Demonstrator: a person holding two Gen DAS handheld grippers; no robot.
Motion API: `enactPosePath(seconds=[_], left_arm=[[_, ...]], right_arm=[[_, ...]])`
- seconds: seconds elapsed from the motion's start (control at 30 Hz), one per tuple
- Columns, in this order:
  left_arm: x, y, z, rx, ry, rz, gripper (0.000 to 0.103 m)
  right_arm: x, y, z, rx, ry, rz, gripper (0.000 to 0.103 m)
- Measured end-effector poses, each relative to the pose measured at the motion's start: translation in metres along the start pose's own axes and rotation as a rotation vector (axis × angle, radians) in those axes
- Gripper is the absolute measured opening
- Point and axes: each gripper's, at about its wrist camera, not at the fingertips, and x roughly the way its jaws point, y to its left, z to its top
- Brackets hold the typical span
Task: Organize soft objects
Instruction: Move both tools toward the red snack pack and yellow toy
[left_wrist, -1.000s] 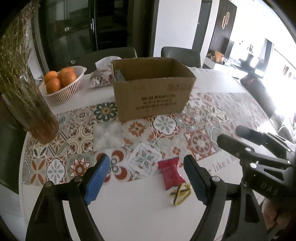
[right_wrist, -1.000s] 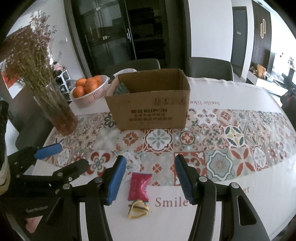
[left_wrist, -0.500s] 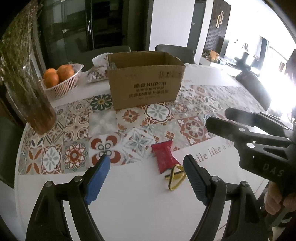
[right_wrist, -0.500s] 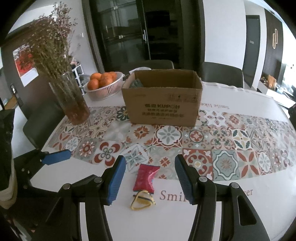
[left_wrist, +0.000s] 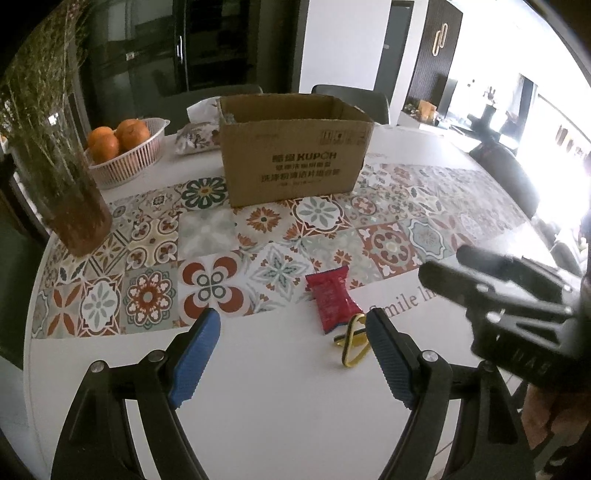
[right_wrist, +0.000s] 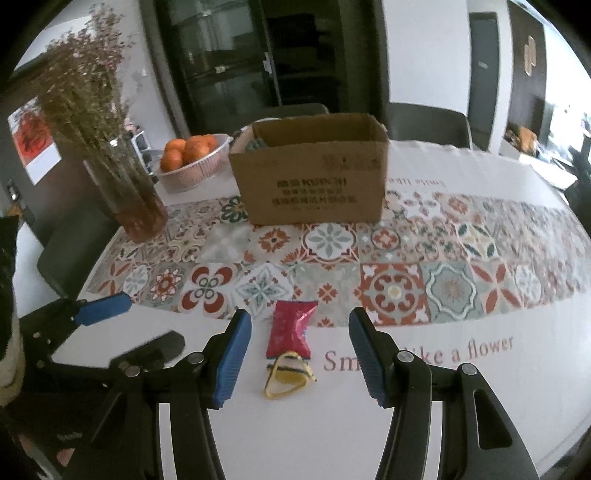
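A red snack packet (left_wrist: 332, 299) lies on the white tablecloth at the edge of the tiled pattern, and a yellow elastic band (left_wrist: 352, 345) lies just in front of it. My left gripper (left_wrist: 291, 332) hangs open above the cloth, with the band beside its right finger. The right gripper (left_wrist: 443, 264) comes in from the right. In the right wrist view, my right gripper (right_wrist: 299, 325) is open above the packet (right_wrist: 290, 330) and band (right_wrist: 286, 373), pads clear of both. The left gripper (right_wrist: 155, 319) shows at the left. An open cardboard box (right_wrist: 310, 184) stands behind.
A glass vase of dried flowers (left_wrist: 70, 192) stands at the left. A white basket of oranges (left_wrist: 125, 147) and a patterned pouch (left_wrist: 195, 133) sit beside and behind the box (left_wrist: 295, 162). Dark chairs (right_wrist: 424, 122) ring the table's far side.
Both views have shifted, so the packet and band sit higher in the pictures and the box looks farther off. Both grippers stay equally wide. Nothing on the table has moved.
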Motion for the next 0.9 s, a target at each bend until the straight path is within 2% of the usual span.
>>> enactPosePath(seconds=[0.23, 0.47, 0.6, 0.67, 0.8, 0.9], left_arm=[[0.009, 0.011, 0.006, 0.018, 0.016, -0.028, 0.08], [0.037, 0.015, 0.018, 0.041, 0.081, -0.117, 0.076], [0.053, 0.012, 0.019, 0.075, 0.104, -0.167, 0.075], [0.059, 0.011, 0.018, 0.076, 0.112, -0.186, 0.072], [0.073, 0.011, 0.016, 0.078, 0.123, -0.224, 0.069], [0.084, 0.011, 0.014, 0.071, 0.136, -0.25, 0.069]], right_arm=[[0.005, -0.002, -0.017, 0.09, -0.001, -0.066, 0.057], [0.018, 0.002, -0.041, 0.209, -0.015, -0.121, 0.057], [0.03, 0.009, -0.056, 0.263, -0.001, -0.119, 0.057], [0.035, 0.01, -0.061, 0.275, 0.006, -0.123, 0.057], [0.043, 0.004, -0.073, 0.362, 0.0, -0.127, 0.057], [0.051, 0.006, -0.077, 0.372, 0.009, -0.119, 0.057]])
